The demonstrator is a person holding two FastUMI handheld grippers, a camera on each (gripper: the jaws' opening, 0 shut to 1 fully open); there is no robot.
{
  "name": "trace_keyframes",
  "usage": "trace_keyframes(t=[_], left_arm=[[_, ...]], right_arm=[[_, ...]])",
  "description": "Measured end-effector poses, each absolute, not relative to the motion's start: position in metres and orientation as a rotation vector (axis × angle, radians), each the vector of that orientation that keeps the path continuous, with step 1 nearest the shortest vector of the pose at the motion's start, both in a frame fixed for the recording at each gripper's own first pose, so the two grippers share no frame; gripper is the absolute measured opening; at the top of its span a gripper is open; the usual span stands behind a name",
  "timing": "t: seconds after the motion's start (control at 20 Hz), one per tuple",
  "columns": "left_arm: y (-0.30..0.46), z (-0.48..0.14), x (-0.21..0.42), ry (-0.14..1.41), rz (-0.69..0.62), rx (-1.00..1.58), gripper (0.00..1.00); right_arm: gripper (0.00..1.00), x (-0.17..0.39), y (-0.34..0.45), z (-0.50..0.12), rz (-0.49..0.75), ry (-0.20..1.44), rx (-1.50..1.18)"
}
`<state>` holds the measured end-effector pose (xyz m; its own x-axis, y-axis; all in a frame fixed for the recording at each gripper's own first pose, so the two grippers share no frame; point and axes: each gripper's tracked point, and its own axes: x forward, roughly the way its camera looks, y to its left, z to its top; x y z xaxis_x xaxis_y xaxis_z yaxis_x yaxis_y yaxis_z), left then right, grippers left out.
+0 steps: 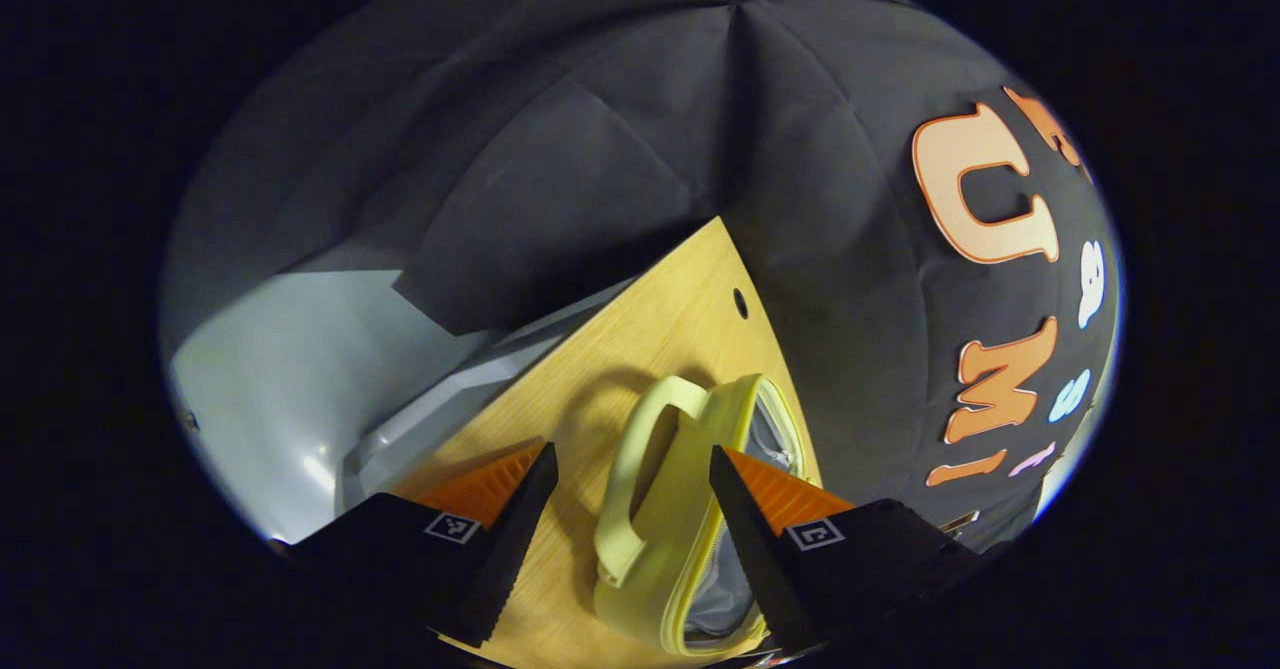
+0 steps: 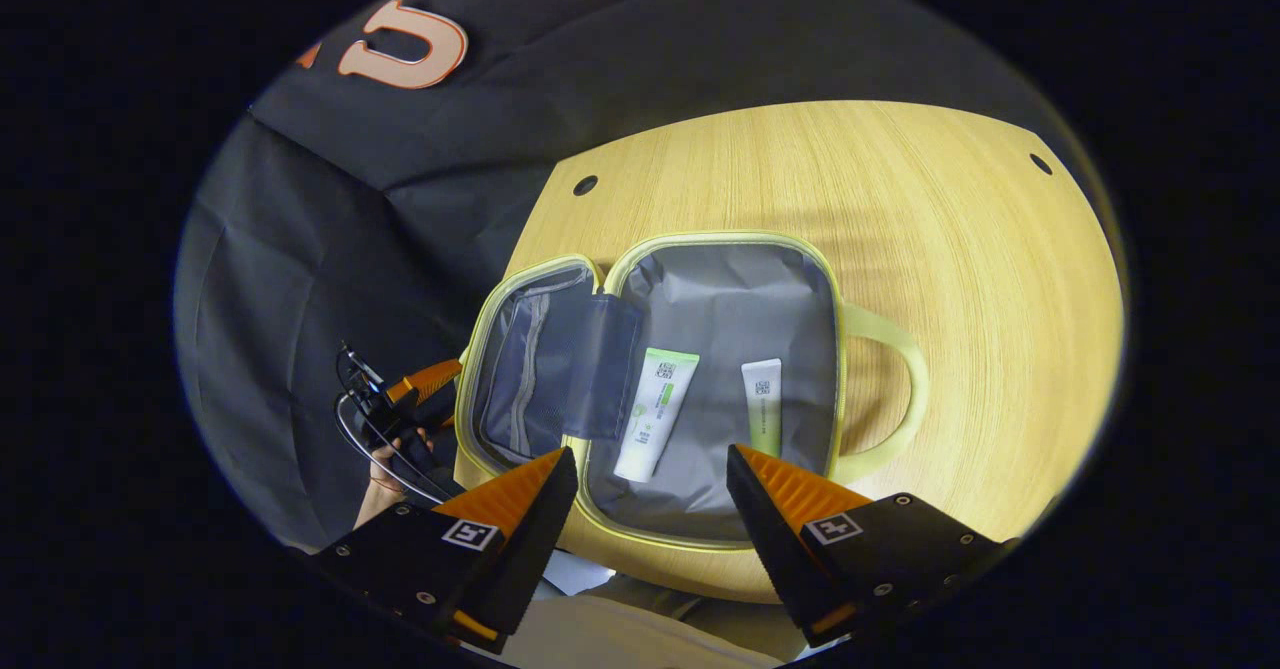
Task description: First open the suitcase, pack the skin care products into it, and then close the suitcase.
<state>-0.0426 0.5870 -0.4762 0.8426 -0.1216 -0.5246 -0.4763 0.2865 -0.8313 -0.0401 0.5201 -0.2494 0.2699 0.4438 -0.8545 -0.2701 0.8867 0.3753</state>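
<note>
In the right gripper view your right tool [image 2: 650,494] hangs with its fingers spread wide and nothing between them, above the near edge of the wooden counter [image 2: 980,279]. Just past its tips the suitcase [image 2: 730,294], a small soft yellow-green case with a grey lining, lies opened flat on the counter. Its main half holds two tubes lying side by side but apart: the larger white and green tube [image 2: 656,412] toward the hinge side, the smaller tube [image 2: 763,405] toward the handle side. The handle [image 2: 900,389] loops out onto bare wood beyond the case's right rim. The lid half [image 2: 520,369], with a grey flap pocket, folds out to the left and reaches the counter's left edge. Off that edge you can see your left tool [image 2: 425,389] in a hand [image 2: 385,474], low beside the lid; from here I cannot tell how it stands. In the left gripper view your left tool [image 1: 630,484] is plainly spread wide, holding nothing, and the suitcase [image 1: 690,509] sits edge-on between and just beyond its fingers, handle [image 1: 650,469] toward the counter's middle. Farther off, a small hole [image 1: 740,302] marks the far corner of the counter [image 1: 660,339], with the booth wall behind it.
</note>
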Motion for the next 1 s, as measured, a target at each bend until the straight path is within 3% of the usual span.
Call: trace_keyframes(t=[0.15, 0.2, 0.25, 0.45, 0.65, 1.0], left_arm=[[0.58, -0.507, -0.05, 0.707, 0.342, -1.244, 0.37], [0.577, -0.487, -0.07, 0.723, 0.355, -1.219, 0.18], [0.577, -0.498, -0.046, 0.727, 0.343, -1.174, 0.11], [0.584, -0.444, -0.043, 0.797, 0.349, -0.871, 0.11], [0.585, -0.353, -0.021, 0.74, 0.326, -0.656, 0.1], [0.49, -0.208, 0.016, 0.67, 0.275, -0.261, 0.1]], right_arm=[[0.96, -0.04, 0.518, -0.251, 0.479, 1.203, 0.178], [0.96, -0.039, 0.517, -0.25, 0.479, 1.199, 0.179], [0.96, -0.04, 0.516, -0.249, 0.478, 1.195, 0.179], [0.95, -0.031, 0.508, -0.241, 0.472, 1.145, 0.187], [0.96, -0.025, 0.493, -0.225, 0.478, 1.091, 0.217], [0.96, -0.005, 0.428, -0.193, 0.448, 0.922, 0.176]])
